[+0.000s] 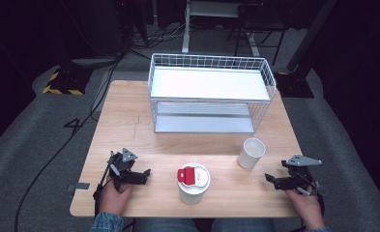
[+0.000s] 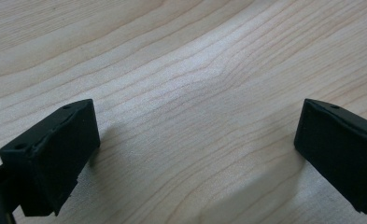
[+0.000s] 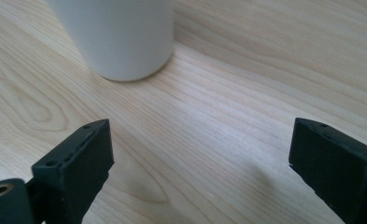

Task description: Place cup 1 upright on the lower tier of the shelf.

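Dark floor and black stands surround the light wooden table [image 1: 129,121] you work at, its grain running across both gripper views. Largest on it is the white wire two-tier shelf rack [image 1: 209,92], which sits against the far edge, a little toward the far right corner, with both of its flat white shelves bare.

Next comes the white lidded cup with a red tab on its lid [image 1: 193,182], standing upright close to the near edge, about midway along it and between your two hands. Smaller is the open white paper cup [image 1: 251,152], upright, a little farther from the near edge than the lidded one and toward the right edge, apart from the lidded cup and from the rack.

Your left gripper [image 1: 140,177] rests low near the near left corner, pointing across toward the lidded cup but well short of it. In the left gripper view its jaws stand wide apart with bare wood between them [image 2: 197,140]; it holds nothing.

Your right gripper [image 1: 273,181] lies near the near right corner, pointing inward. In the right gripper view [image 3: 200,163] its jaws are also spread wide, with nothing between them, and the base of the open white paper cup [image 3: 120,37] stands ahead of them, off to that view's left, apart from both jaws.
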Demonstrator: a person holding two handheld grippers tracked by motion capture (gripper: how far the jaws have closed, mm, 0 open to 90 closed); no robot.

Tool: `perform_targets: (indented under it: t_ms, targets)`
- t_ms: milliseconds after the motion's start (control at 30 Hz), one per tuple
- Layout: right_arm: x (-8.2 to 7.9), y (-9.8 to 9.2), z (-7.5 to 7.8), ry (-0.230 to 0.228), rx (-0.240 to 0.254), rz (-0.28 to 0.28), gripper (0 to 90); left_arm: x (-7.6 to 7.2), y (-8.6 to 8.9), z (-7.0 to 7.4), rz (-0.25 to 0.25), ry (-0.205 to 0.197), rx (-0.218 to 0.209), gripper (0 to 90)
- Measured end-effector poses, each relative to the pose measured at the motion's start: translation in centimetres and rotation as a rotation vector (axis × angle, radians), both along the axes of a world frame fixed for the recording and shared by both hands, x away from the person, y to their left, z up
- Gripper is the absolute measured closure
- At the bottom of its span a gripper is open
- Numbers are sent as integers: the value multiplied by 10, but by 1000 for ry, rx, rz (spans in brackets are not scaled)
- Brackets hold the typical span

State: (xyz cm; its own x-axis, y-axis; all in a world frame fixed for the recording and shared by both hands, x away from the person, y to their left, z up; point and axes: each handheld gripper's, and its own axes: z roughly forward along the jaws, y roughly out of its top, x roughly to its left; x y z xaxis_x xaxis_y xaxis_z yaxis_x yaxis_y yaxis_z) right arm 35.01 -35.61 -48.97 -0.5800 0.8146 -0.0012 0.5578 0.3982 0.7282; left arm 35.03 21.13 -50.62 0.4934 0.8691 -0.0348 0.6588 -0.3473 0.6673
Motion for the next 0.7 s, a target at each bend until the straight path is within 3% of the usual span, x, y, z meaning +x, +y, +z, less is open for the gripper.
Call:
perform_targets:
  t_ms: [500,700]
  targets:
    - [2,23,15,-104,89,65,64,0,0,0,-1,0,1,7]
    - [6,39,17,-160,88,87,65,0,0,0,0,0,0,7]
